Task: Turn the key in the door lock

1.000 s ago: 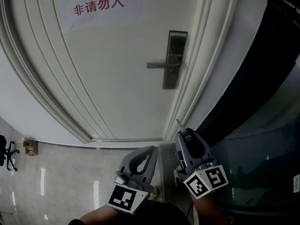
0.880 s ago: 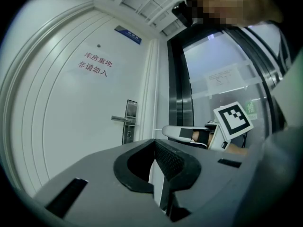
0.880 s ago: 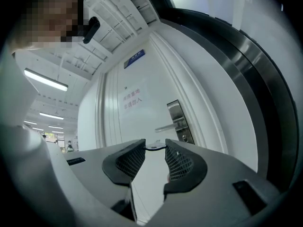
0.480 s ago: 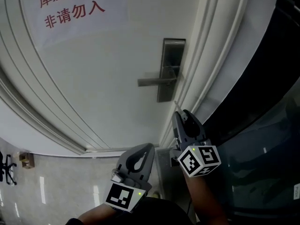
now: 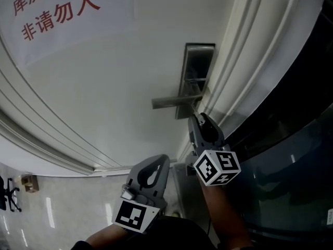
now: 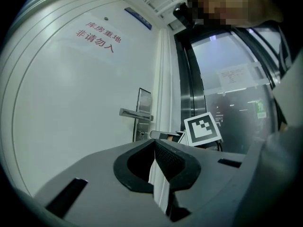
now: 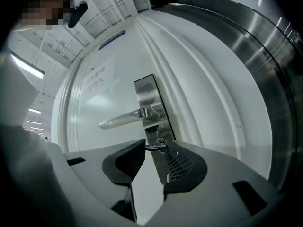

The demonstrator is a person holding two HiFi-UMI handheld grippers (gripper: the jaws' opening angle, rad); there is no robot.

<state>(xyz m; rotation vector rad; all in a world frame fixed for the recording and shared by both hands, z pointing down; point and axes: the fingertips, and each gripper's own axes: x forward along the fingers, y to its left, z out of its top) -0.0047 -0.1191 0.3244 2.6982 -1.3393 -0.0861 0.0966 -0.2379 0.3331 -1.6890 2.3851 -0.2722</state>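
A steel lock plate (image 5: 196, 72) with a lever handle (image 5: 174, 101) sits at the white door's right edge. My right gripper (image 5: 195, 119) is raised to the plate's lower end, just under the lever. In the right gripper view, a small dark key (image 7: 155, 146) lies flat between the jaw tips, which are shut on it, right in front of the plate (image 7: 149, 98) below the lever (image 7: 123, 118). The keyhole is hidden behind the key. My left gripper (image 5: 162, 159) hangs lower, away from the door, its jaws shut with nothing in them (image 6: 154, 143).
A sign with red characters (image 5: 52, 12) is on the door. A moulded white door frame (image 5: 234, 77) runs beside the lock, with dark glass panels (image 5: 291, 181) to its right. On the tiled floor (image 5: 52, 212) at far left are an office chair (image 5: 8, 194) and a small box (image 5: 28, 182).
My right gripper has risen with the key from below the lock plate up to its lower end. The head view has closed in on the door. The left gripper has barely moved.
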